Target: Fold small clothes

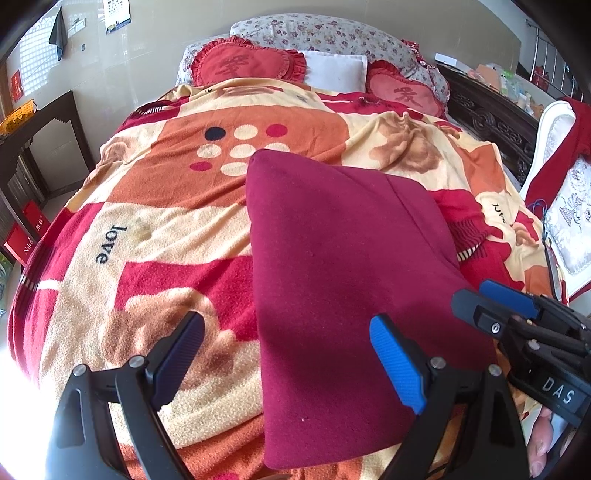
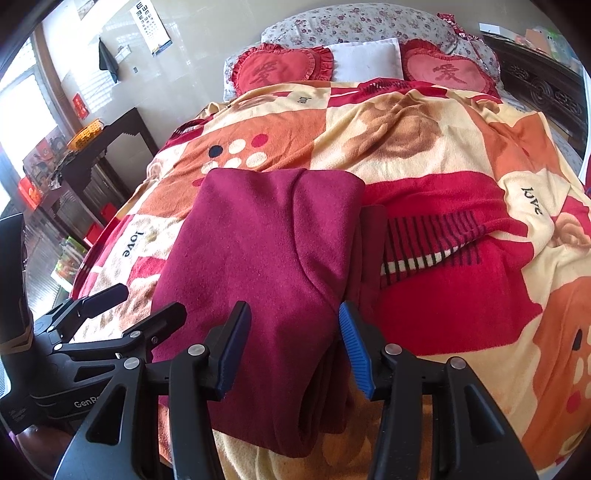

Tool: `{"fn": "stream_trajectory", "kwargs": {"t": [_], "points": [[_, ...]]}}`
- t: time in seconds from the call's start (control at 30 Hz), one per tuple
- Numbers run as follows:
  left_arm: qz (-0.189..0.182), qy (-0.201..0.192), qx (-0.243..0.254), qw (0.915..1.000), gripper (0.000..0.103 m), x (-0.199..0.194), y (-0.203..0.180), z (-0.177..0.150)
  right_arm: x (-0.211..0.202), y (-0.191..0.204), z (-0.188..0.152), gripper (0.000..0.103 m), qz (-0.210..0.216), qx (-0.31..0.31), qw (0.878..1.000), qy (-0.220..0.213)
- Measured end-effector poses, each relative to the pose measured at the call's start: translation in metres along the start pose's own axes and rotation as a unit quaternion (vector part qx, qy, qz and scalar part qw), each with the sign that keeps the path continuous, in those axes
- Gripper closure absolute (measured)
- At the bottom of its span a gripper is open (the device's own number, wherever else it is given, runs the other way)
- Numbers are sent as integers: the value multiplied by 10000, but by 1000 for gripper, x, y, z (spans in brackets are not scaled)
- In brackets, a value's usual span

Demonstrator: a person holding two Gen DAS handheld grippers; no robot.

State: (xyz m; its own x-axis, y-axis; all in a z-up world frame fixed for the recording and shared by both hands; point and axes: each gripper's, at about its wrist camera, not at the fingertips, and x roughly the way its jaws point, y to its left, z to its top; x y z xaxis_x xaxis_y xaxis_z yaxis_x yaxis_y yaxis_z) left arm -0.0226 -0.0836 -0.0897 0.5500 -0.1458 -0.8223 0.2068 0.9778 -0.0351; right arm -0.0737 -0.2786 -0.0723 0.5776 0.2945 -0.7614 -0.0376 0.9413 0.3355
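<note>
A dark red garment [image 1: 343,280] lies folded into a long stack on the patterned blanket [image 1: 155,206]. It also shows in the right wrist view [image 2: 266,266]. My left gripper [image 1: 288,358] is open above the garment's near left edge, one finger over the blanket, one over the cloth. My right gripper [image 2: 295,347] is open, its fingers astride the near right part of the garment, holding nothing. The right gripper shows in the left wrist view [image 1: 517,314] at the garment's right side. The left gripper shows in the right wrist view [image 2: 110,314] at its left side.
The bed has two red heart cushions [image 1: 247,62], a white pillow [image 1: 336,70] and a floral pillow [image 1: 325,33] at its head. A dark wooden side table [image 1: 40,125] stands left of the bed. A white chair [image 1: 565,192] with red cloth stands on the right.
</note>
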Motion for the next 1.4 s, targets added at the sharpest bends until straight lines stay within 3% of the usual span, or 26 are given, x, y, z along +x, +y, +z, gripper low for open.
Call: {"fn": "stream_trajectory", "kwargs": {"t": [1.4], "points": [[-53, -69, -70, 9999, 9, 4, 1, -1, 6, 4, 2, 61, -43, -45, 10000, 40]]}}
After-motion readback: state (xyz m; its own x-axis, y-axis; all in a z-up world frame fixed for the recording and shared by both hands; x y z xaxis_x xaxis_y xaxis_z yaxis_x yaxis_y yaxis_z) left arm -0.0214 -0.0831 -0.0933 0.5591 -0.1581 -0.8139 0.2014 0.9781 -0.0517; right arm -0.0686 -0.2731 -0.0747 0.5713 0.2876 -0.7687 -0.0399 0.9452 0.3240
